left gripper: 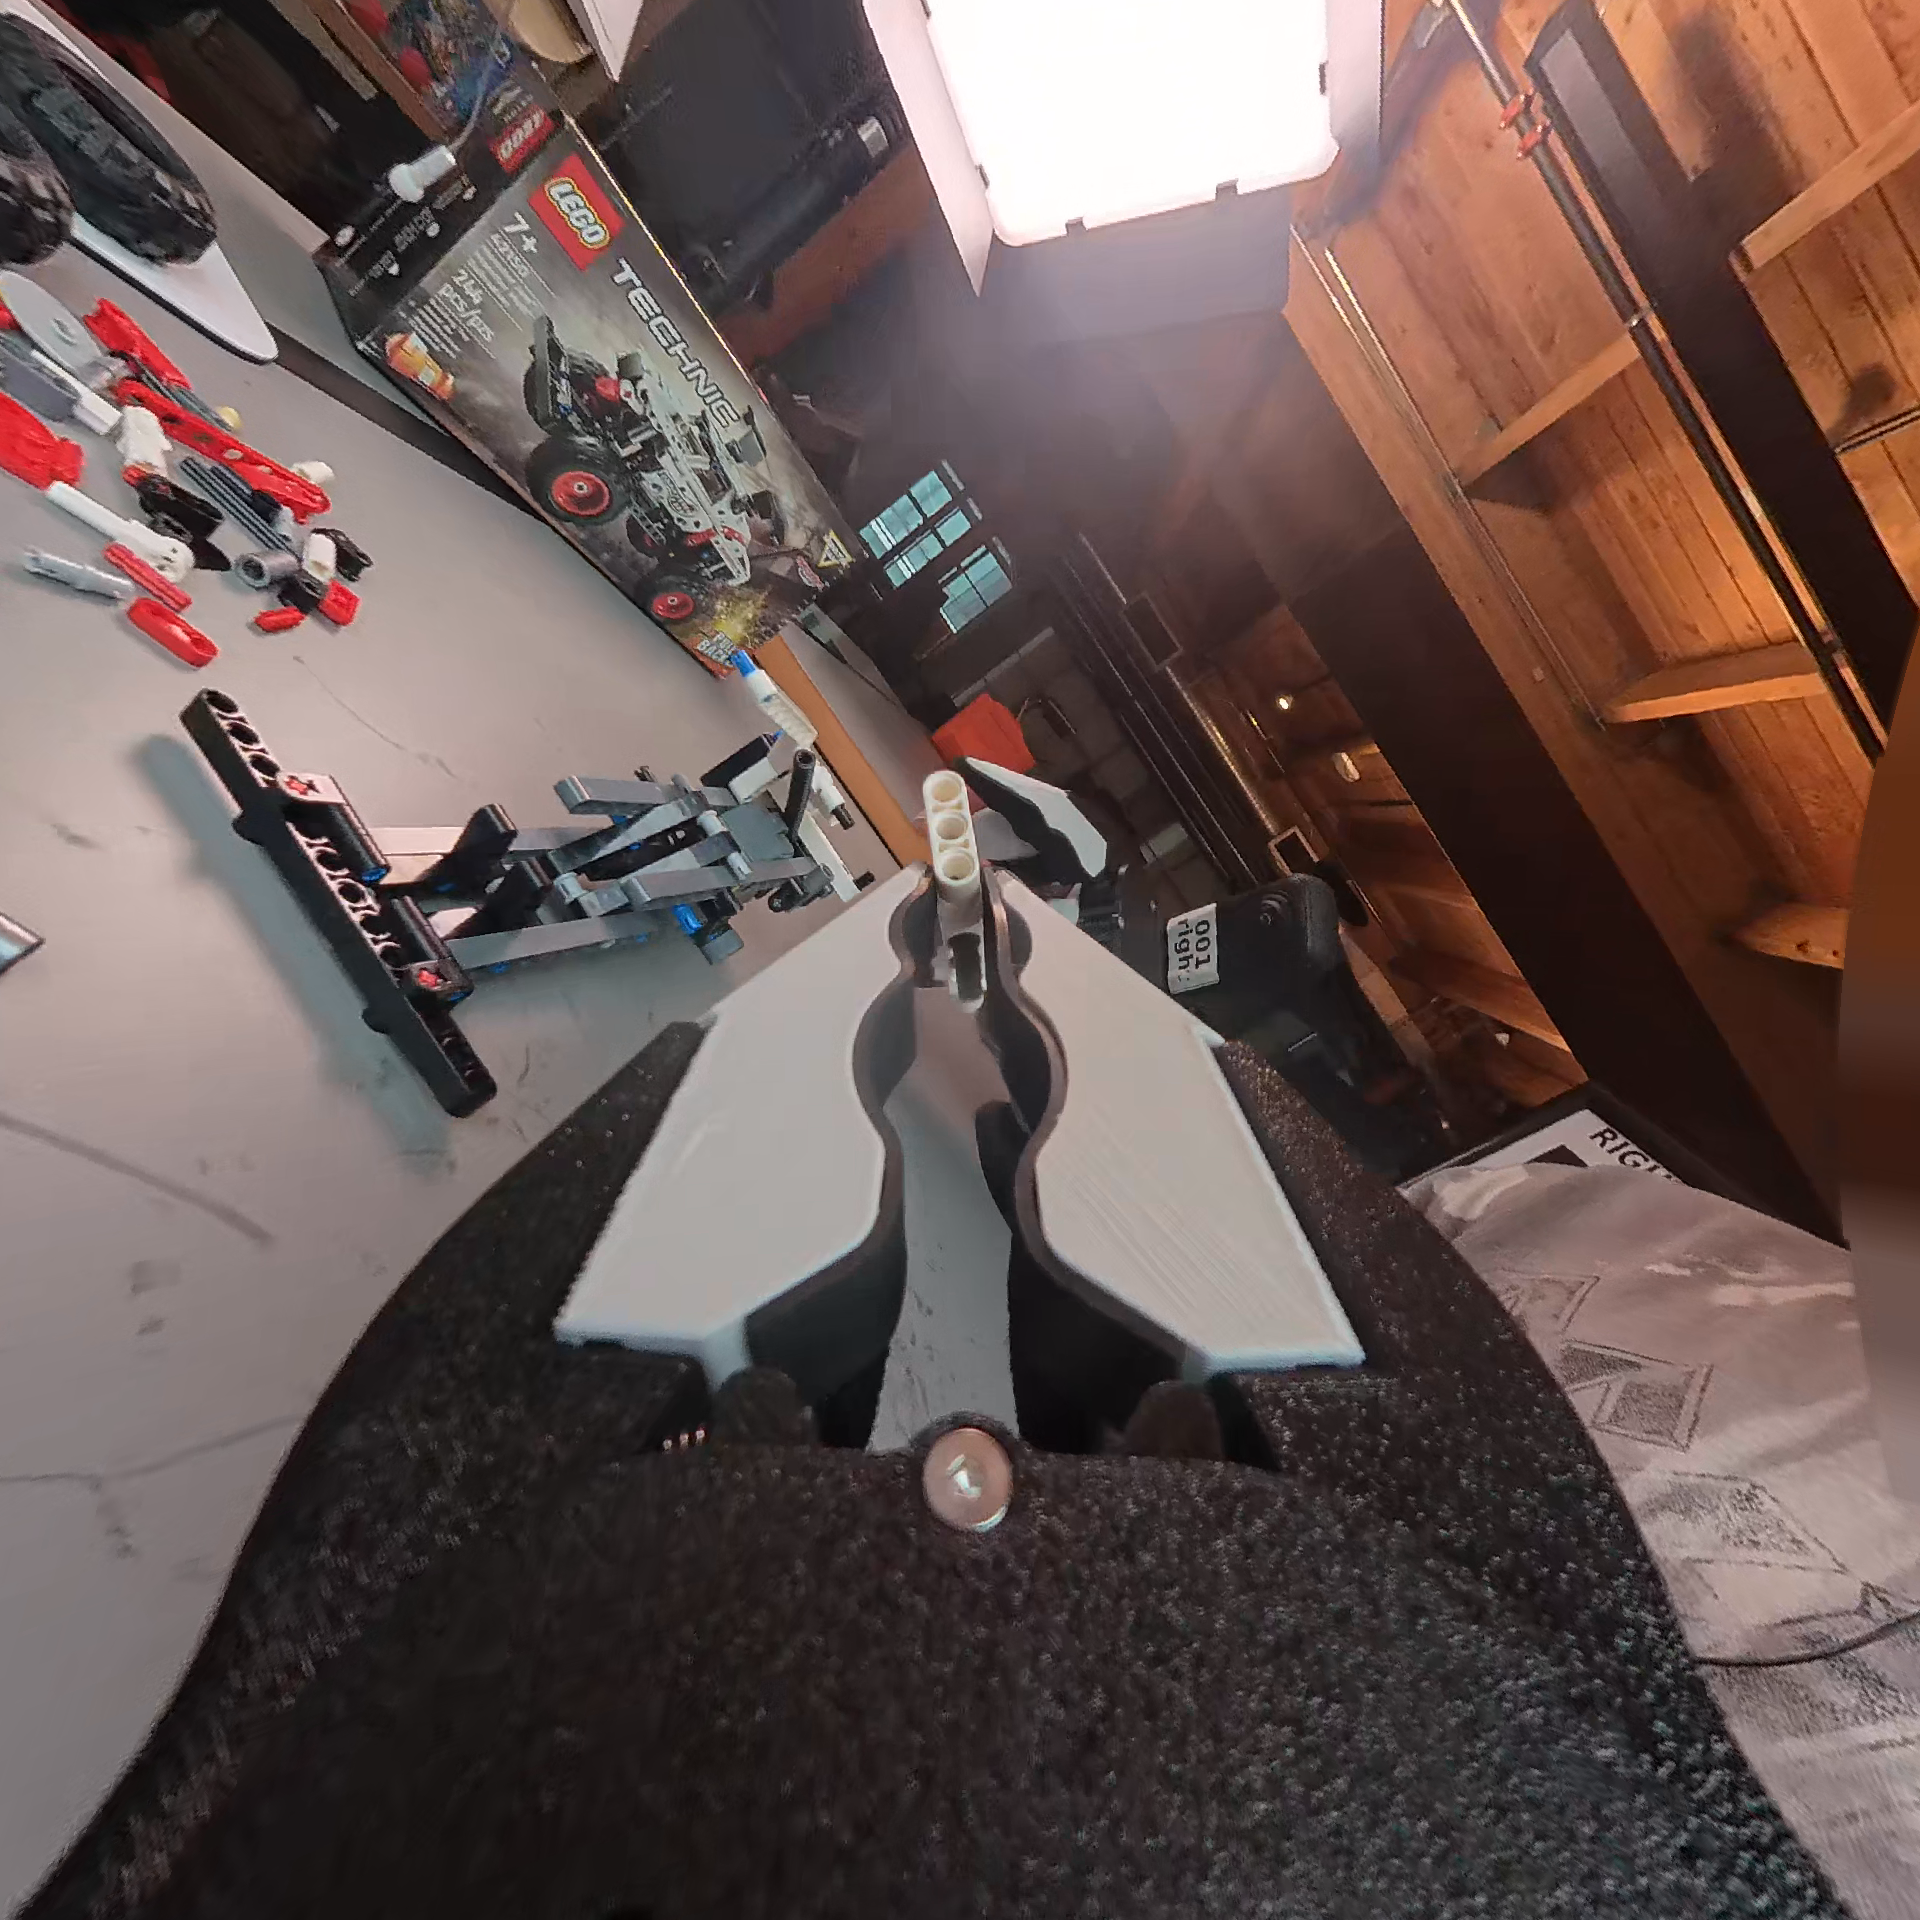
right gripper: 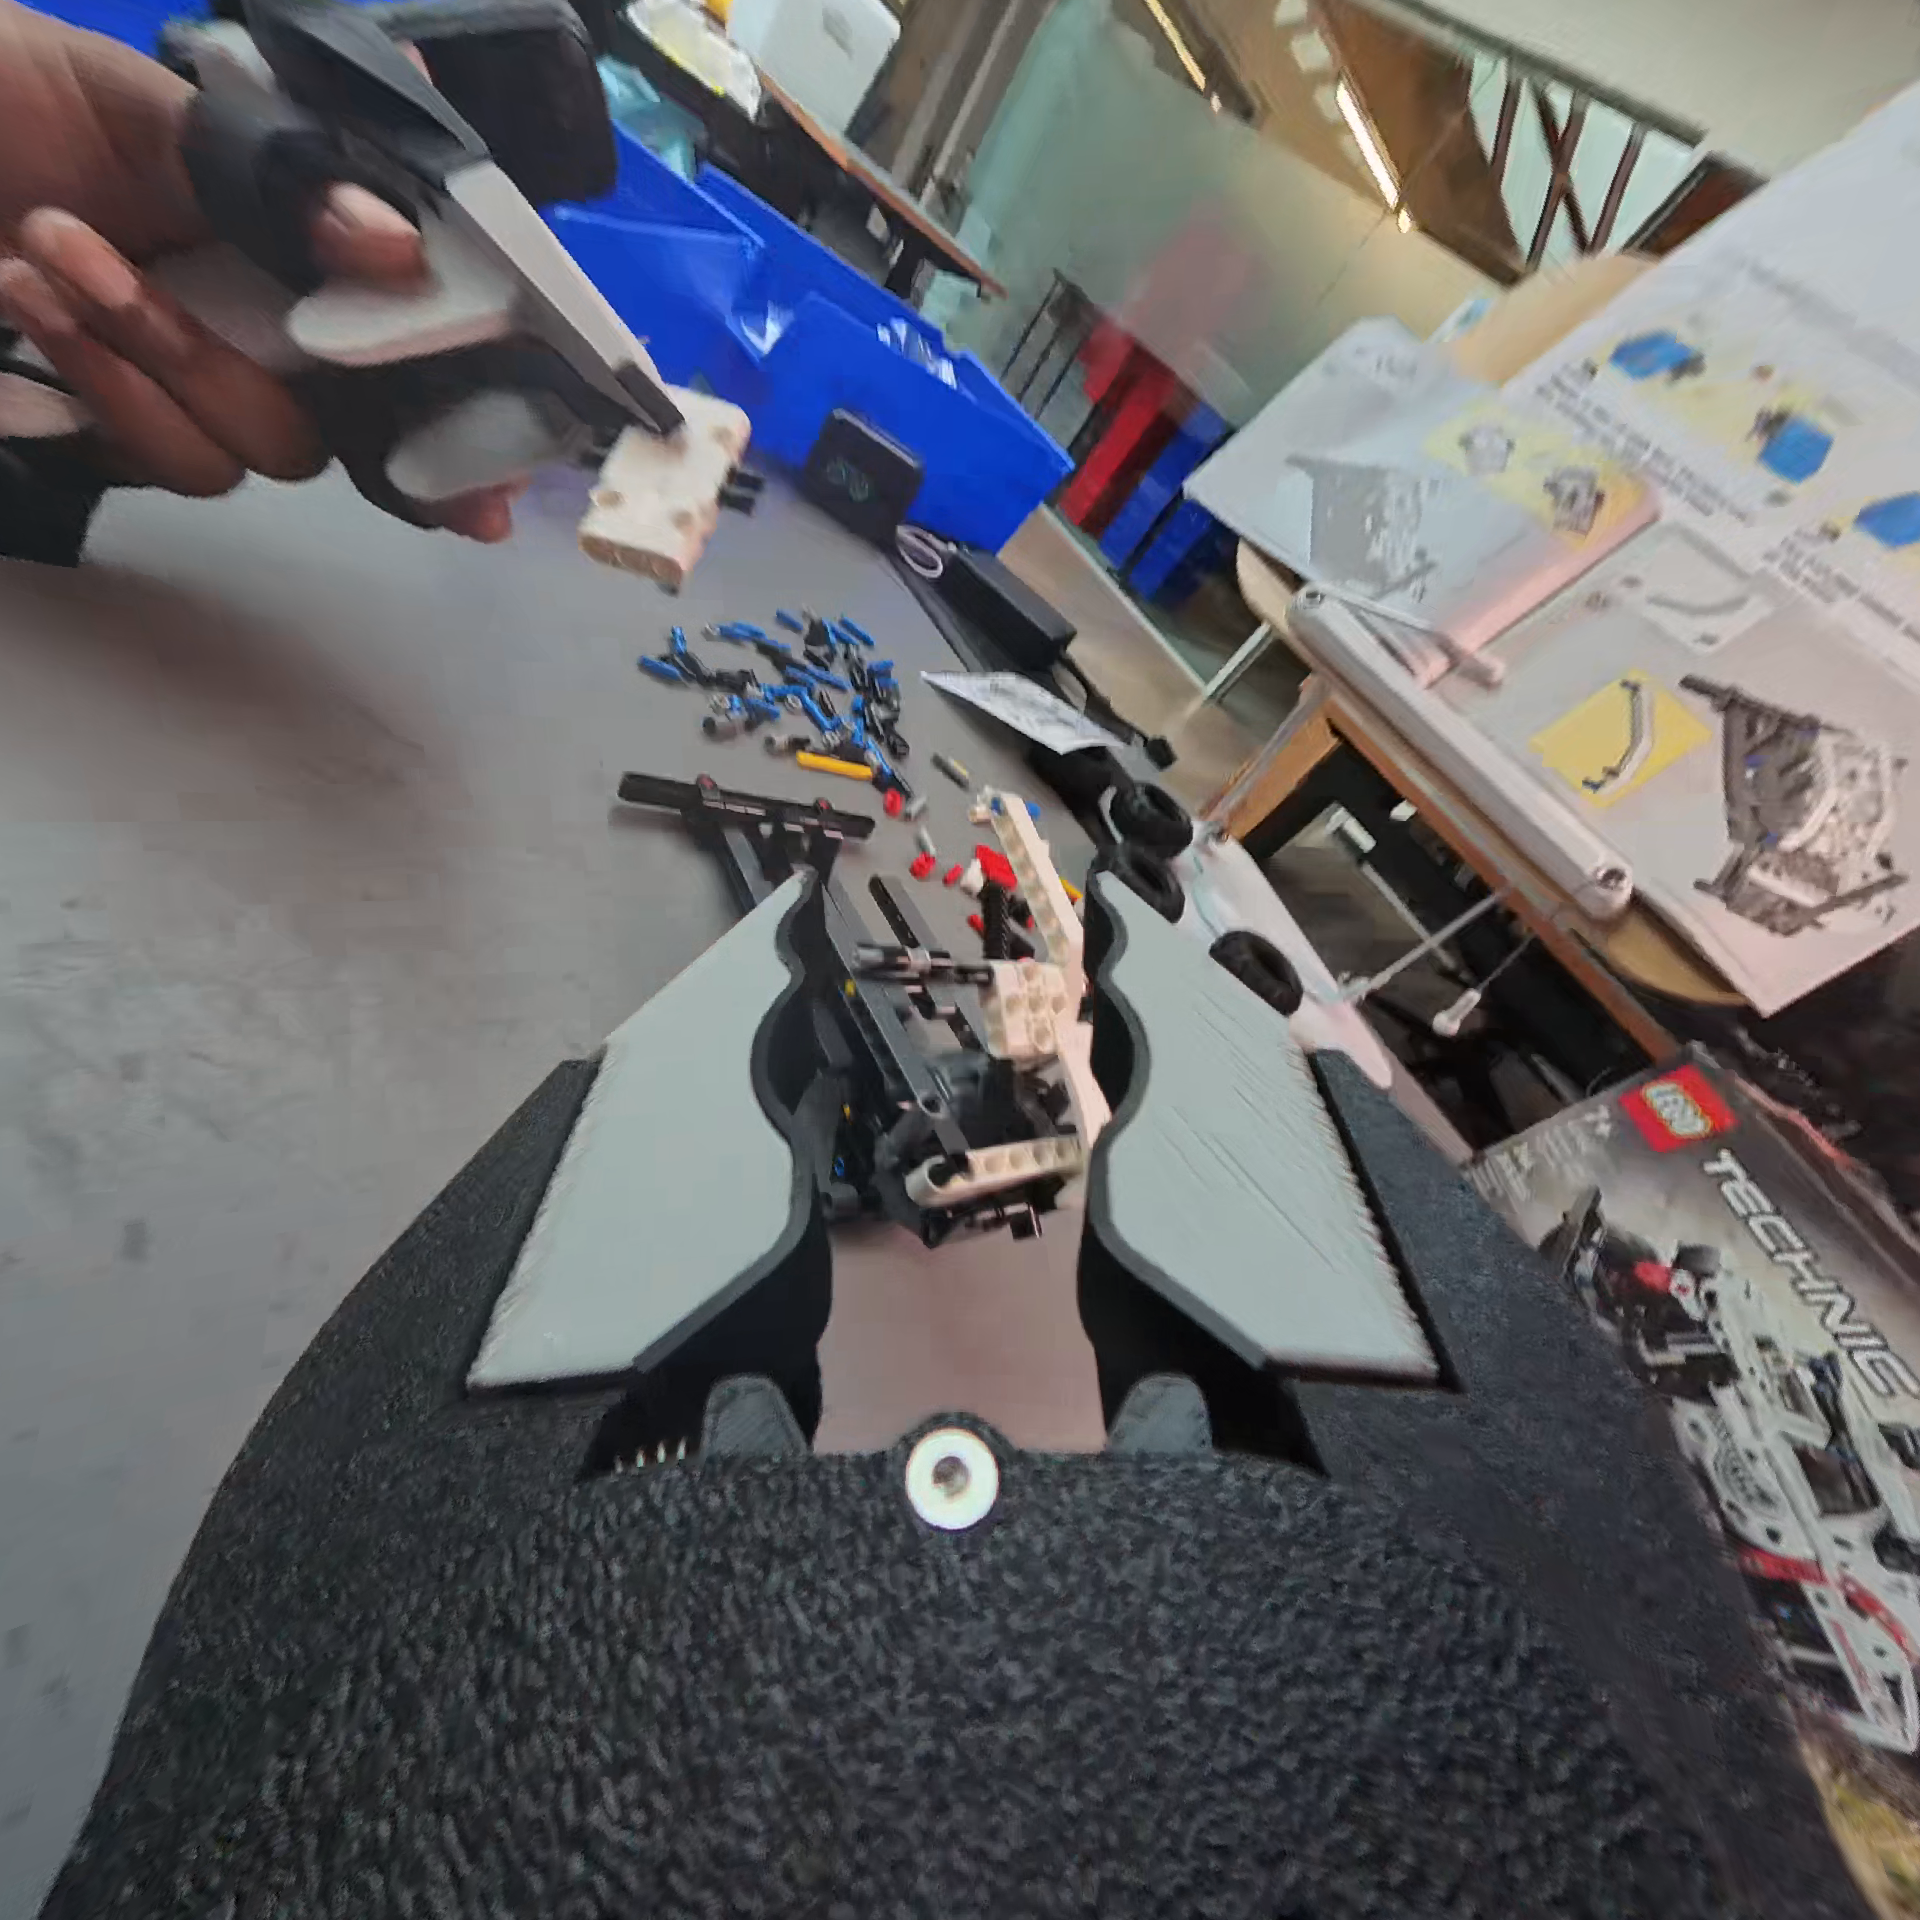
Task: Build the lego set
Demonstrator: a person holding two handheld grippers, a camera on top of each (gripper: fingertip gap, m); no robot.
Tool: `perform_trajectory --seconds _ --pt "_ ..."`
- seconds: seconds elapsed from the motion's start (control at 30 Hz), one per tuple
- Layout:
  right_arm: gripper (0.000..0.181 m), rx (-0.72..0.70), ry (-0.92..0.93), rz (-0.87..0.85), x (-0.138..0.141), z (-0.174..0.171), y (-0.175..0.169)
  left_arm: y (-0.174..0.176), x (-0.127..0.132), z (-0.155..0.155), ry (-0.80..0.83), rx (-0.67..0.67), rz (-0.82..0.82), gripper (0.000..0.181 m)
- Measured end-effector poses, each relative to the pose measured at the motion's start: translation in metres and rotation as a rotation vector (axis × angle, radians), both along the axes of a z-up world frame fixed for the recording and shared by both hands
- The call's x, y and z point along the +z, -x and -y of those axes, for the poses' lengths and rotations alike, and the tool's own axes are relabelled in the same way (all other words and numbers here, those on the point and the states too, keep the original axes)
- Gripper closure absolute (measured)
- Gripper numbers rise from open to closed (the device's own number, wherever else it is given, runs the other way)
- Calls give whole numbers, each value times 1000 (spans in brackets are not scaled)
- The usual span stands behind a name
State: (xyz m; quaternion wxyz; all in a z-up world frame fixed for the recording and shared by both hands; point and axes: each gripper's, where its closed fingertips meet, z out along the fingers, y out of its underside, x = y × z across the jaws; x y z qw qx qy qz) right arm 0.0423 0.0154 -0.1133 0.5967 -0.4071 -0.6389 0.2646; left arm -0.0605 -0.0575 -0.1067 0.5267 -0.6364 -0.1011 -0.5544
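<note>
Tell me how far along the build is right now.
Done: a long grey-and-black chassis stands assembled on the table. In hand: the left gripper is shut on a white beam, held in the air; the right gripper is open over the chassis. Left: red parts, blue pins and tyres lie loose.

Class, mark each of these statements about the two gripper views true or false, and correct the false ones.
1. The left gripper is shut on a white beam. True.
2. The right gripper clamps a black tyre. False: its jaws stand apart, empty, over the chassis.
3. The blue pins lie loose on the table. True.
4. The set box lies flat under the chassis. False: it stands beyond it.
</note>
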Motion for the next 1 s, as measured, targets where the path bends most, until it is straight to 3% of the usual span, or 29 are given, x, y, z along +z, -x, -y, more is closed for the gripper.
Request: perform_trajectory --seconds 0.13,0.3,0.43,0.67,1.0 --pt "109 -46 151 144 -27 -40 -7 8 -2 -2 8 48 23 174" --pt "97 -7 260 260 -46 -57 -4 10 -1 -1 5 50 29 174" --pt "88 75 356 394 -65 -54 4 10 -4 -2 14 46 25 174" --pt "95 144 401 477 -79 -44 12 10 -8 -3 29 34 42 174" --pt "95 35 355 502 -80 -6 -9 8 -10 -4 37 21 63 175"
